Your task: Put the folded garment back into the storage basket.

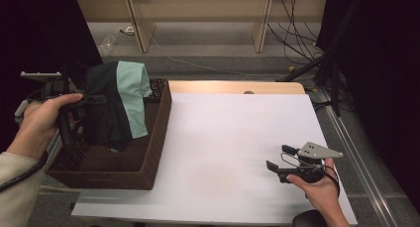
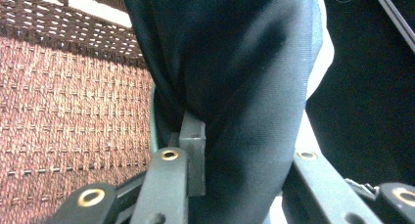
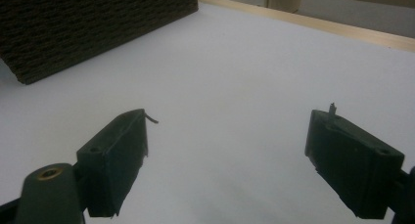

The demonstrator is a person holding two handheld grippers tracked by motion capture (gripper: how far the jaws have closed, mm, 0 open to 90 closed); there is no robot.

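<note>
Garment: dark navy cloth with a mint-green panel, hanging in limp folds over the left end of the woven brown basket. Left gripper: fingers clamped on the dark fabric; one finger is buried in folds. Right gripper: fingers spread, holding nothing, low over the white counter. Garment's shape undeterminable.

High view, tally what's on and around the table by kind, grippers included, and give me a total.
Grippers: 2, left gripper shut on the garment, right gripper open over the table.
Woven baskets: 1, brown basket.
Garments: 1, dark and mint garment held above the basket.
Total: 4
</note>
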